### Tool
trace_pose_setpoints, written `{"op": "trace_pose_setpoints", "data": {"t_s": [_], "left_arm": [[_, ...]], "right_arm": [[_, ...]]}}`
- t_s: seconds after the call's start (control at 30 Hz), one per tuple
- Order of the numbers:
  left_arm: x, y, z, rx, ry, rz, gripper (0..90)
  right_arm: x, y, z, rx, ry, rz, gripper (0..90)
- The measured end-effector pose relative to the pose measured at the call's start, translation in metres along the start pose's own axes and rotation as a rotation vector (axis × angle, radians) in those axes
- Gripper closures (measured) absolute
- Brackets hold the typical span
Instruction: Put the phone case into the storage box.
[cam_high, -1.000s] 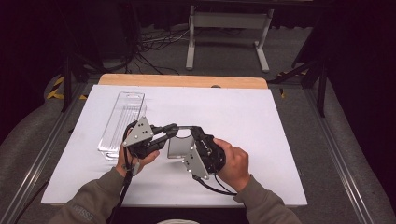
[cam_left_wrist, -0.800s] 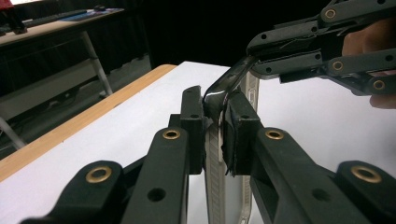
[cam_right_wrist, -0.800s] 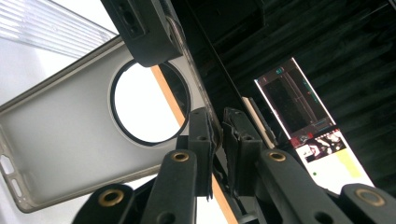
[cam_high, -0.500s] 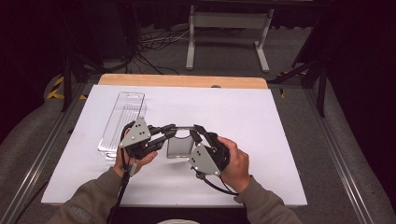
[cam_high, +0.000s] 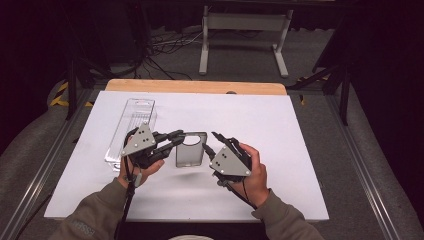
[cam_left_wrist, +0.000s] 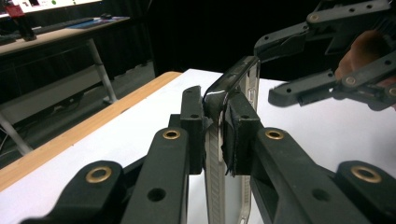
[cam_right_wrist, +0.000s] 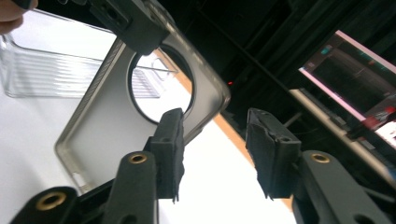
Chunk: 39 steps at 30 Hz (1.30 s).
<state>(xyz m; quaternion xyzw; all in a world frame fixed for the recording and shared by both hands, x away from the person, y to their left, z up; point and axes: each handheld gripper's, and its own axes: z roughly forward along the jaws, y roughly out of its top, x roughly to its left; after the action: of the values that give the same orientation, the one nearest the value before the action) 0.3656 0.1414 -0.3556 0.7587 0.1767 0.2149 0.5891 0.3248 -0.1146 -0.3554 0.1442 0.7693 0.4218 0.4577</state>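
Note:
A translucent grey phone case (cam_high: 190, 152) with a round camera hole hangs just above the white table (cam_high: 280, 125) and casts a shadow under it. My left gripper (cam_high: 177, 136) is shut on the case's top left edge. In the left gripper view the jaws (cam_left_wrist: 215, 116) pinch the case (cam_left_wrist: 231, 84) edge-on. My right gripper (cam_high: 218, 138) stands open just right of the case, apart from it. In the right gripper view the case (cam_right_wrist: 102, 130) lies left of the open jaws (cam_right_wrist: 215, 128), and nothing is between them.
A clear ribbed plastic tray (cam_high: 132, 127) lies on the table to the left, close behind the left hand, and also appears in the right gripper view (cam_right_wrist: 42, 70). A wooden strip (cam_high: 195, 86) runs along the table's far edge. Metal rails flank both sides.
My right gripper has drawn back to the right, away from the case, and now stands apart from it. The left gripper keeps hold of the case and has barely moved.

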Motion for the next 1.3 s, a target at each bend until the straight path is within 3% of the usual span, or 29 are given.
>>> {"op": "trace_pose_setpoints", "data": {"t_s": [0.17, 0.4, 0.47, 1.3], "left_arm": [[0.004, 0.001, -0.005, -0.001, 0.006, -0.004, 80.0], [0.008, 0.002, -0.009, -0.004, 0.02, -0.005, 80.0], [0.01, 0.001, -0.011, -0.007, 0.023, -0.011, 80.0], [0.026, 0.003, -0.032, -0.027, 0.074, -0.024, 80.0]], "right_arm": [[-0.002, -0.005, 0.003, -0.009, 0.038, 0.064, 51.1], [-0.001, -0.009, 0.007, -0.002, 0.067, 0.096, 45.7], [-0.001, -0.013, 0.008, 0.0, 0.098, 0.138, 44.0], [-0.003, -0.039, -0.001, 0.028, 0.134, 0.152, 35.3]]}}
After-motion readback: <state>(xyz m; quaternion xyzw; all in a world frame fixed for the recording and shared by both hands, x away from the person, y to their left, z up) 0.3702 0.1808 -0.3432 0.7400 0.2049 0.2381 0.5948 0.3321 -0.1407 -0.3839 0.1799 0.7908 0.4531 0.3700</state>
